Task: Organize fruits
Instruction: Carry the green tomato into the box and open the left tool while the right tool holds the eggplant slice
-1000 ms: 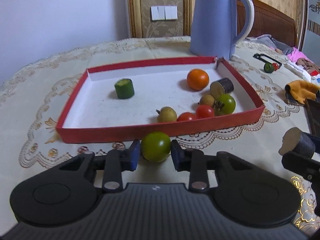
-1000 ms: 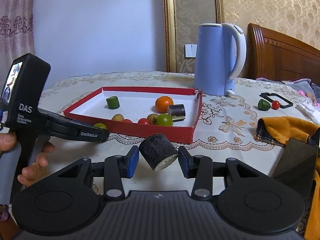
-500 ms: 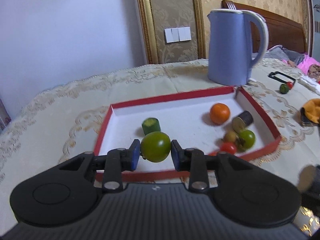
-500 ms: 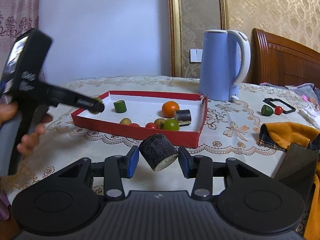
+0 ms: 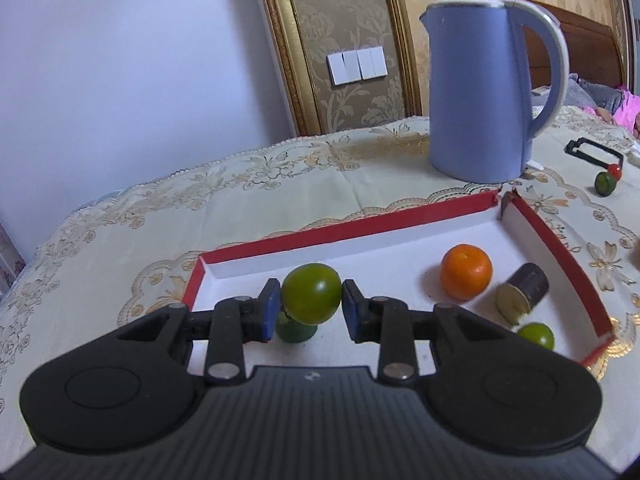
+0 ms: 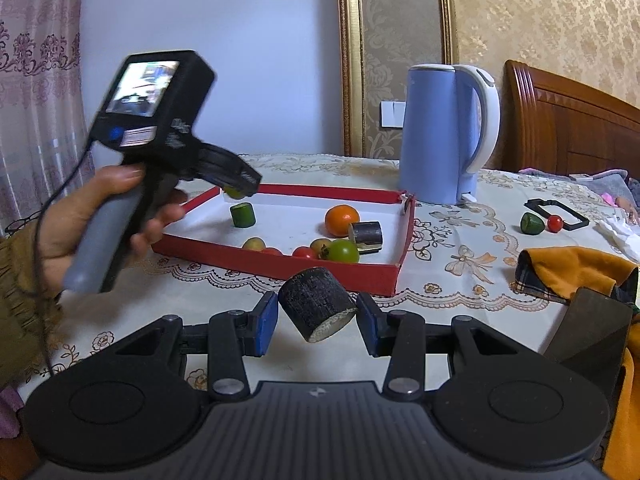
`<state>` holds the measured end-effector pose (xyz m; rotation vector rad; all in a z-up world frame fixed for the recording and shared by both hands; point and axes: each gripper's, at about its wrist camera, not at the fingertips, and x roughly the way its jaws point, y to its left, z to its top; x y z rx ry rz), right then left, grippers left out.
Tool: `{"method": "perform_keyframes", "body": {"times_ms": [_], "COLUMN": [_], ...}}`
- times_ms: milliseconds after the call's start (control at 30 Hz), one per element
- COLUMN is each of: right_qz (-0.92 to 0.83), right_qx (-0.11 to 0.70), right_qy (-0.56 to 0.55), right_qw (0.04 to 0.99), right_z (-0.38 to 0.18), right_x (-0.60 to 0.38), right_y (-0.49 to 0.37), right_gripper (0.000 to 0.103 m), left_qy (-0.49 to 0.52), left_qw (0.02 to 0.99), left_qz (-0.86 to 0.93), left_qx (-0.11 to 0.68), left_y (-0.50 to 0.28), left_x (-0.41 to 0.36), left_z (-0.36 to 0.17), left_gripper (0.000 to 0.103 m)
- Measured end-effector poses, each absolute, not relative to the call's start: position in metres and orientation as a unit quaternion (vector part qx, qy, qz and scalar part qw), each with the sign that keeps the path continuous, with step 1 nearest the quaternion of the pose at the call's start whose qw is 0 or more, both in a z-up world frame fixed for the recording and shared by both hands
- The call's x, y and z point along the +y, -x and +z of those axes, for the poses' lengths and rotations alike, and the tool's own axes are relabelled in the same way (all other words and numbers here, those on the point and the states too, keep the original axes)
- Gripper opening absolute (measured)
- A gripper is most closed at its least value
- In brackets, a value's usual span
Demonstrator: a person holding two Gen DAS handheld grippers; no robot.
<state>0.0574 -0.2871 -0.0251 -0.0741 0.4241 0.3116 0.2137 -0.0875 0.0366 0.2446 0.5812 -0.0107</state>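
Observation:
My left gripper is shut on a green tomato and holds it above the near left part of the red tray. Just beneath it stands a green cucumber piece, mostly hidden. An orange, a dark eggplant piece and another green tomato lie in the tray's right half. In the right wrist view my right gripper is shut on a dark eggplant chunk, in front of the tray. The left gripper, in a hand, hangs over the tray's far left corner.
A blue kettle stands behind the tray. A green fruit piece, a cherry tomato and a black frame lie at the right. An orange cloth and a dark object sit near my right gripper.
My left gripper has lifted the green tomato from the cloth in front of the tray and carried it over the tray's left part. The right gripper has stayed put with its eggplant chunk.

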Motion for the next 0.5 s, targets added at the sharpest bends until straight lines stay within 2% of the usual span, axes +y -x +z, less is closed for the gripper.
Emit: {"method": "perform_keyframes", "body": {"times_ms": [500], "right_qz": [0.141], "right_qx": [0.216], "right_qy": [0.033], "right_qw": [0.966], "right_z": [-0.028], "right_x": [-0.295], "right_y": [-0.058], "right_gripper": [0.042], "left_qy": [-0.133], "left_qw": [0.941], "left_qz": [0.002], "left_qx": [0.311], "left_y": [-0.257], "left_x": [-0.105], "left_z": [0.020], "left_gripper": [0.031]}}
